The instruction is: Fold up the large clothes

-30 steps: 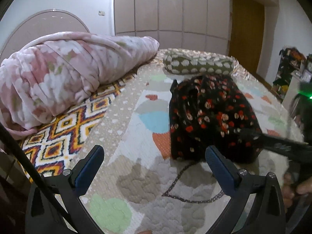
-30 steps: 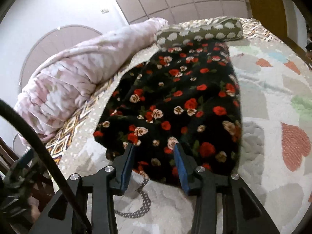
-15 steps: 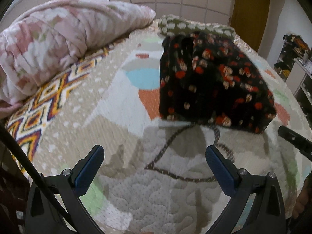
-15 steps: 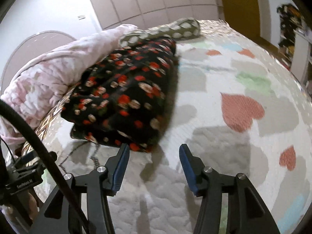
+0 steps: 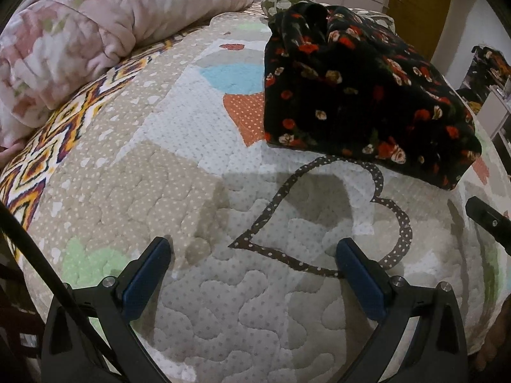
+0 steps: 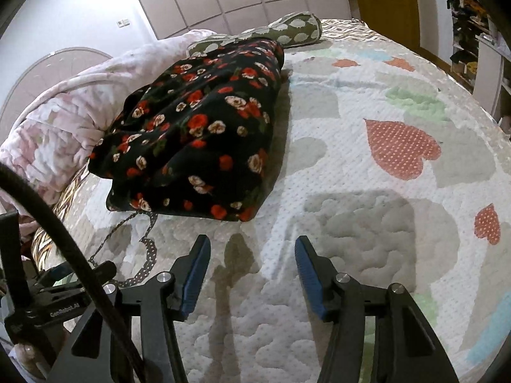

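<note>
Left wrist view: left claw point(image 5: 252, 255) spread wide, holding nothing, above the quilted bed point(image 5: 179, 172); folded floral garment point(image 5: 361, 95) lies well ahead.
Left view risk: the far end is bunched near the green pillow point(image 5: 278, 0); it may slump.
Right wrist view: right claw point(image 6: 252, 255) parted, empty, near the garment's point(image 6: 198, 134) front edge.
Right view risk: an advancing claw could snag that edge and drag layers apart.

The folded garment point(image 6: 198, 134) is black with red and cream roses. The quilt point(image 5: 179, 166) is white and beige with coral, green and blue hearts. At far left, a pink floral comforter point(image 5: 80, 32).
</note>
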Available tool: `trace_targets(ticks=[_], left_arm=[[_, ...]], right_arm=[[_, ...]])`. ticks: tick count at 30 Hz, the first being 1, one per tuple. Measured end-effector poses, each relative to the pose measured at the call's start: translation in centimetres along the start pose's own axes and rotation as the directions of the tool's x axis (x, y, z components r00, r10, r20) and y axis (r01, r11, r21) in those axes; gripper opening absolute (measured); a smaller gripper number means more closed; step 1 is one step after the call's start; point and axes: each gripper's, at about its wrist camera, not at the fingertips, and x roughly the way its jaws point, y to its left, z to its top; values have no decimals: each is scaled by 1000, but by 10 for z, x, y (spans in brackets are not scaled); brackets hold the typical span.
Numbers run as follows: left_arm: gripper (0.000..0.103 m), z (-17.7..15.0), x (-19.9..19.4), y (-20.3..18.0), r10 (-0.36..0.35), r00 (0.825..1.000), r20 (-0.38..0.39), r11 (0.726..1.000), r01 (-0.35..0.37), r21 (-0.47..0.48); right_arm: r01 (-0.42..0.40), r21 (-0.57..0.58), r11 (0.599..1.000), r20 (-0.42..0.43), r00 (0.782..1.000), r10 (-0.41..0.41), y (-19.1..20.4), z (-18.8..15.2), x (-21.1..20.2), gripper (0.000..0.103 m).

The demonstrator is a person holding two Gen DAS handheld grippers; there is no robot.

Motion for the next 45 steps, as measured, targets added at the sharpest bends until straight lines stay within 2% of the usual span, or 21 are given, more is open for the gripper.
trace_targets(ticks=[4,11,18,24,36,45], left_arm=[[103,-2,3,-4,13,1000,17,1000,-14,26],[103,0,4,-2,8,999,45,1000,-9,2],[103,1,-15,1,2,999,53,999,0,-32],[103,1,-39,-1,-26,995,92,999,29,-36],[103,-9,-50,-13,-60,996,70,998,62,-24],[103,-12,-50,-17,-54,997,59,998,55,-17]], right_arm=[[5,5,1000,-11,1000,-5,2,-2,5,62],[14,1,1000,-17,1000,-14,5,-4,7,65],[17,-6,1000,-6,1000,-17,9,-7,-1,65],[26,-2,1000,10,1000,-26,10,-6,-9,66],[49,11,999,25,998,-49,9,-12,-22,69],[82,-8,997,28,996,-81,11,-16,-26,70]])
